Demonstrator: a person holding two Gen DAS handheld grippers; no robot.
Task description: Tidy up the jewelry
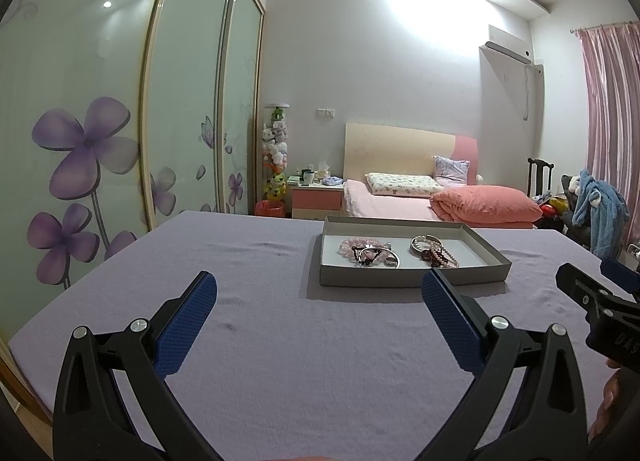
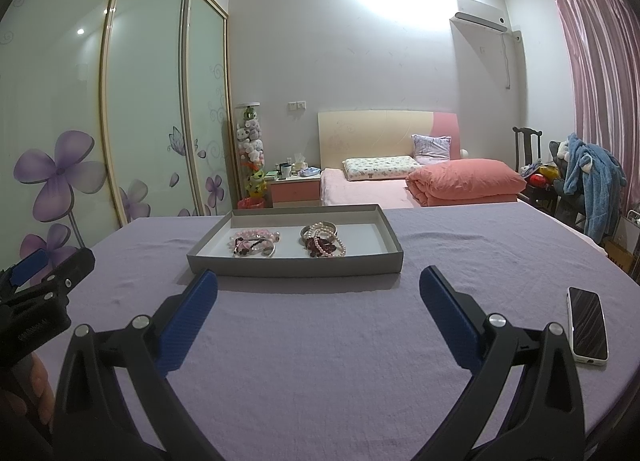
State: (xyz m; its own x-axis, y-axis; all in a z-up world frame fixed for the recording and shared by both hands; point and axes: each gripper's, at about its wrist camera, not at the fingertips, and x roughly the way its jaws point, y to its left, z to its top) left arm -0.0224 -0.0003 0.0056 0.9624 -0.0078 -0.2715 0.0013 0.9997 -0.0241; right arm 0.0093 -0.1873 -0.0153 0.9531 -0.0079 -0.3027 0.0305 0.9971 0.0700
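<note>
Jaws wide, both grippers short of tray.

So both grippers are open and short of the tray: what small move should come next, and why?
Probably ease the right gripper forward toward the tray. Both it and the left gripper are open and empty above the cloth, and the bracelets sit in two tangled piles: a pink pile and a pearl pile. The tray lies almost straight ahead of the right gripper, so it looks better placed.
</note>
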